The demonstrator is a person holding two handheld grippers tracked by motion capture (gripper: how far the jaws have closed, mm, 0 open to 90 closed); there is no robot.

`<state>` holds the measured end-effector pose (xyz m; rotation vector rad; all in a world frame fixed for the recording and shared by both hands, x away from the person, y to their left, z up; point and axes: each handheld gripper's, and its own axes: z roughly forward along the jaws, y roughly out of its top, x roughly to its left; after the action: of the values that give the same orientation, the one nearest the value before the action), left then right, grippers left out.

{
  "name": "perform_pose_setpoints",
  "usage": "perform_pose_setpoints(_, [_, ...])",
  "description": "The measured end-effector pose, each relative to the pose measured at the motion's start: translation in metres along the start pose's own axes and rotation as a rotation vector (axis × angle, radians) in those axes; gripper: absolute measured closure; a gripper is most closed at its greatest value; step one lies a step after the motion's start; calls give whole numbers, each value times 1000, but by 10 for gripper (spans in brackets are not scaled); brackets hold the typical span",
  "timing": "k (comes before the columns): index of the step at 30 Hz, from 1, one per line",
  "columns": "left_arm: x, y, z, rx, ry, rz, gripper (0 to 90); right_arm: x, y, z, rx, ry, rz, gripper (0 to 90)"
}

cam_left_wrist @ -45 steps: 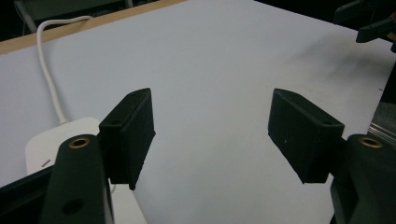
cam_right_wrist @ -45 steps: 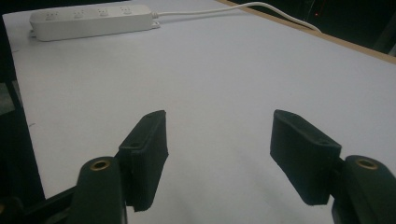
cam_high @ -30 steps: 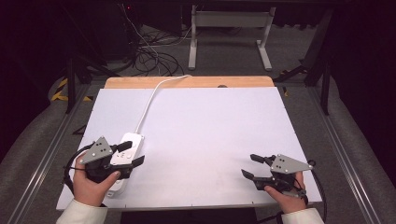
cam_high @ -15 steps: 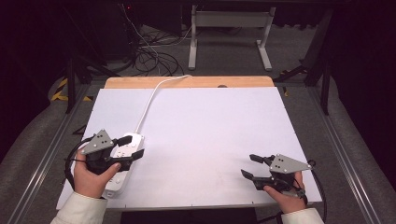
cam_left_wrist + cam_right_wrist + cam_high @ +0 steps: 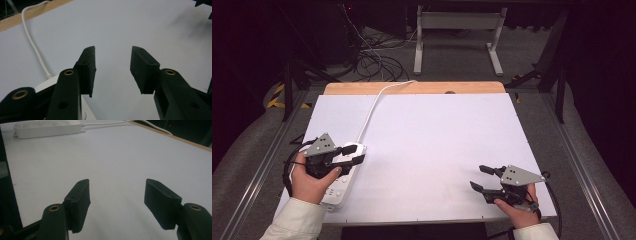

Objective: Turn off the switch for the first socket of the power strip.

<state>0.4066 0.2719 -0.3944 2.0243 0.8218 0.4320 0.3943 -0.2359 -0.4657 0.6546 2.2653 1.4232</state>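
— Start at the near edge. Where are the hands?

— Both at the person's side of the desk (image 5: 437, 150). The left gripper (image 5: 346, 155) hovers over the near left corner, and the right gripper (image 5: 484, 178) sits at the near right corner, well apart from it.

— And the power strip?

— The white power strip (image 5: 343, 172) lies under and just beside the left gripper, so the left hand (image 5: 309, 175) is plainly the nearer one. Its long axis runs from the near edge away toward the far side, leaning slightly right. From the right gripper's side it lies far across the desk, at the upper left of the right gripper view.

— The jaws?

— Both pairs stand wide apart with nothing between them, only bare white surface. In the left gripper view the strip's end peeks out below the left-hand jaw, so the jaws point past it; whether that jaw touches the casing I can't quite tell.

— Farther out?

— The strip's white cord (image 5: 372, 107) leaves its far end and curves up over the wooden back edge (image 5: 412, 88) of the desk, toward tangled cables on the floor (image 5: 372, 62).
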Motion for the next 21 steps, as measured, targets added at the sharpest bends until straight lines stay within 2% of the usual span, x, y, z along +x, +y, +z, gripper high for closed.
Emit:
perform_pose_setpoints(1, [1, 1, 0, 18, -9, 2, 564, 0, 0, 0, 0, 0, 0, 374])
perform_pose_setpoints(2, [2, 3, 1, 32, -7, 13, 621, 0, 0, 0, -1, 3, 1, 374])
perform_pose_setpoints(3, [3, 4, 1, 47, -6, 17, 621, 0, 0, 0, -1, 3, 1, 374])
perform_pose_setpoints(4, [5, 7, 1, 67, -13, -1, 683, 0, 0, 0, -3, 6, 5, 374])
perform_pose_setpoints(6, [8, 11, 1, 86, -17, -15, 741, -1, -1, 0, -1, 6, 4, 374])
perform_pose_setpoints(8, [9, 13, 1, 95, -12, -21, 795, -1, -1, 0, 0, 7, 5, 374])
perform_pose_setpoints(10, [12, 16, 2, 123, -5, -15, 846, -1, -1, 0, -1, 8, 5, 374])
perform_pose_setpoints(12, [13, 19, 4, 145, -12, -26, 897, -1, -1, 0, -1, 9, 7, 374])
perform_pose_setpoints(15, [15, 22, 8, 176, 4, -24, 899, -1, -1, 0, -7, 8, 13, 374])
perform_pose_setpoints(19, [20, 26, 18, 233, 14, -46, 900, -1, -1, 0, -9, 9, 13, 374])
perform_pose_setpoints(21, [22, 25, 20, 246, 12, -52, 900, -1, -1, 0, -9, 10, 13, 374])
